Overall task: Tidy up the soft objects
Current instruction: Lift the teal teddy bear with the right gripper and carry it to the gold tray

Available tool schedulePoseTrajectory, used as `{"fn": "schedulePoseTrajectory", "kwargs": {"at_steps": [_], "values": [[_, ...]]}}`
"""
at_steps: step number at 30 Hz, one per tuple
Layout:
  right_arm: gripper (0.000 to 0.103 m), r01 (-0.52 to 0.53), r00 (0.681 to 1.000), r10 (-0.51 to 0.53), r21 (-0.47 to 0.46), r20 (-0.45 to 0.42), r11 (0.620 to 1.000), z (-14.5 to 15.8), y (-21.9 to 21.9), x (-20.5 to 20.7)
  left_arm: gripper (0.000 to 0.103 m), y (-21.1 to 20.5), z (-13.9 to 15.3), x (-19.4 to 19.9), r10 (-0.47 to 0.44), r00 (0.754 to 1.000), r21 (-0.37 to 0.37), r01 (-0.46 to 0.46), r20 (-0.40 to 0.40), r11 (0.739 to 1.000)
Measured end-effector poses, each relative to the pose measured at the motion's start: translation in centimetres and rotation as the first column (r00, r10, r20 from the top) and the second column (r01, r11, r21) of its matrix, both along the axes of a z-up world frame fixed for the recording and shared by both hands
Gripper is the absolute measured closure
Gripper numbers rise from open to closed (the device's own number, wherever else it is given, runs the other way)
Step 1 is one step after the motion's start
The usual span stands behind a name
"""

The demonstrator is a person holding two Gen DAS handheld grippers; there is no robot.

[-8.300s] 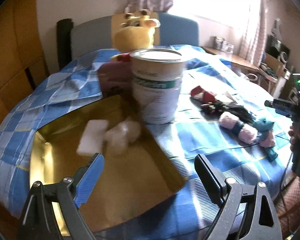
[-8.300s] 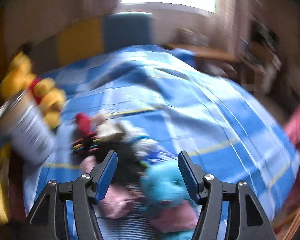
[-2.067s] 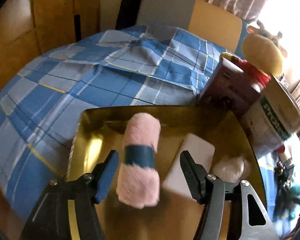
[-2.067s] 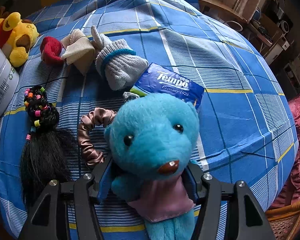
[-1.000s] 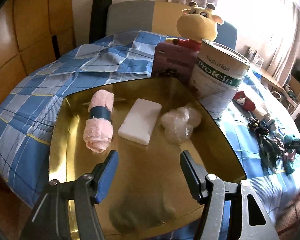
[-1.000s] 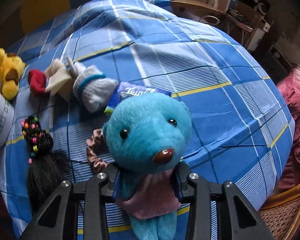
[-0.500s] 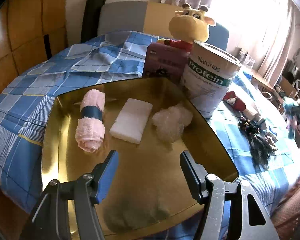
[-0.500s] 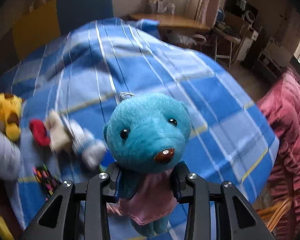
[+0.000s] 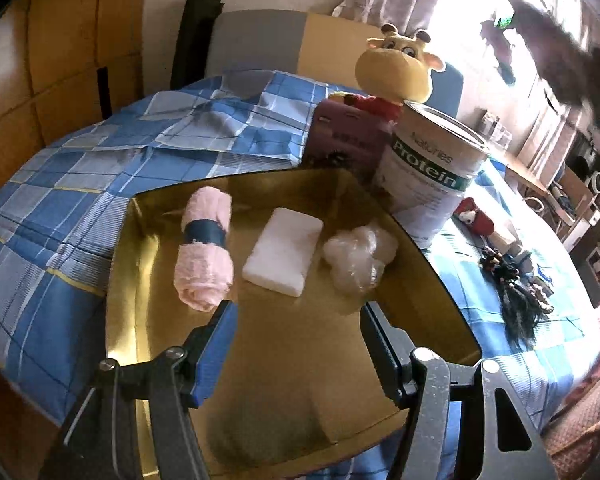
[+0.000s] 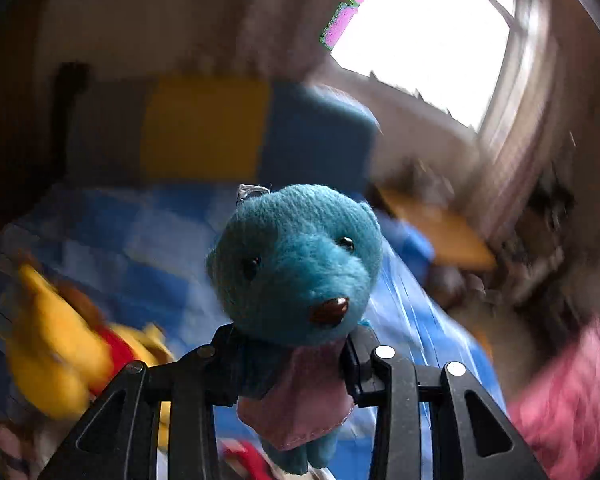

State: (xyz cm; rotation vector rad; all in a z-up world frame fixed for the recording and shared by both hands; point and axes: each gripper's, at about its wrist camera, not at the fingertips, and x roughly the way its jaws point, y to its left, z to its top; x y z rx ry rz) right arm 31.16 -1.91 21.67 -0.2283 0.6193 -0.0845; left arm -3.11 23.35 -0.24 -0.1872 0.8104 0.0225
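Note:
My right gripper (image 10: pixel 292 344) is shut on the body of a small blue teddy bear (image 10: pixel 300 256) in a pink dress, held high above the checked table; the background is blurred. My left gripper (image 9: pixel 296 332) hangs open over a gold tray (image 9: pixel 420 312), nothing between its fingers. In the tray lie a rolled pink towel with a blue band (image 9: pixel 205 252), a white sponge block (image 9: pixel 283 249) and a crumpled clear plastic wad (image 9: pixel 358 258). A dark blurred shape (image 9: pixel 560 52) at the top right of the left wrist view cannot be made out.
Behind the tray stand a protein tin (image 9: pixel 432 176), a maroon box (image 9: pixel 348 140) and a yellow giraffe plush (image 9: pixel 396 68). Right of the tin lie a red and white toy (image 9: pixel 474 220) and a black hair piece with beads (image 9: pixel 516 296). A yellow bear plush (image 10: pixel 64 340) shows blurred below the right gripper.
My right gripper has swung up and away from the table with the blue bear in it; the tablecloth items dropped out of its view. The left gripper has barely shifted over the tray.

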Motion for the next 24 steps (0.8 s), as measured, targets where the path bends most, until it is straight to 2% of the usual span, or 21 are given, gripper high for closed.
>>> {"fn": "schedulePoseTrajectory", "kwargs": {"at_steps": [3, 5, 7, 9, 10, 11, 12, 14, 17, 19, 24], "values": [[0.066, -0.185, 0.98, 0.184, 0.0, 0.074, 0.983, 2.7, 7.8, -0.3, 0.038, 1.0, -0.2, -0.1, 0.031, 0.999, -0.003, -0.031, -0.009, 1.0], [0.065, -0.337, 0.936, 0.338, -0.024, 0.095, 0.941, 3.0, 12.6, -2.4, 0.038, 1.8, -0.3, -0.4, 0.061, 0.998, -0.007, -0.061, -0.007, 0.998], [0.065, -0.478, 0.873, 0.481, -0.056, 0.082, 0.877, 2.1, 16.9, -5.3, 0.039, 2.8, -0.3, -0.6, 0.098, 0.995, -0.012, -0.098, 0.001, 0.995], [0.065, -0.579, 0.813, 0.582, -0.067, 0.035, 0.813, 0.5, 19.7, -8.4, 0.039, 4.0, -0.3, -0.8, 0.137, 0.991, -0.016, -0.137, 0.002, 0.99], [0.065, -0.638, 0.769, 0.64, -0.073, 0.0, 0.767, -0.9, 21.0, -10.2, 0.039, 4.7, -0.3, -0.9, 0.163, 0.987, -0.015, -0.163, 0.0, 0.987], [0.066, -0.681, 0.732, 0.68, -0.085, -0.05, 0.727, -2.6, 22.1, -12.1, 0.039, 5.2, -0.3, -1.0, 0.178, 0.984, -0.016, -0.178, -0.001, 0.984], [0.066, -0.706, 0.708, 0.699, -0.091, -0.098, 0.702, -4.3, 22.8, -13.5, 0.039, 5.6, -0.3, -1.1, 0.192, 0.981, -0.017, -0.192, -0.001, 0.981], [0.065, -0.766, 0.635, 0.738, -0.066, -0.226, 0.639, -8.9, 23.6, -16.8, 0.039, 6.4, -0.4, -1.5, 0.217, 0.976, -0.013, -0.217, -0.002, 0.976], [0.066, -0.786, 0.572, 0.74, 0.022, -0.354, 0.618, -14.2, 22.9, -19.5, 0.039, 7.1, -0.6, -2.1, 0.244, 0.97, -0.006, -0.244, -0.002, 0.97], [0.066, -0.777, 0.539, 0.735, 0.093, -0.41, 0.622, -17.5, 22.0, -21.0, 0.039, 7.3, -0.7, -2.4, 0.259, 0.966, -0.006, -0.259, -0.01, 0.966], [0.066, -0.668, 0.526, 0.69, 0.26, -0.498, 0.697, -22.9, 19.8, -21.7, 0.039, 7.2, -0.9, -3.2, 0.268, 0.963, 0.0, -0.268, -0.016, 0.963]]}}
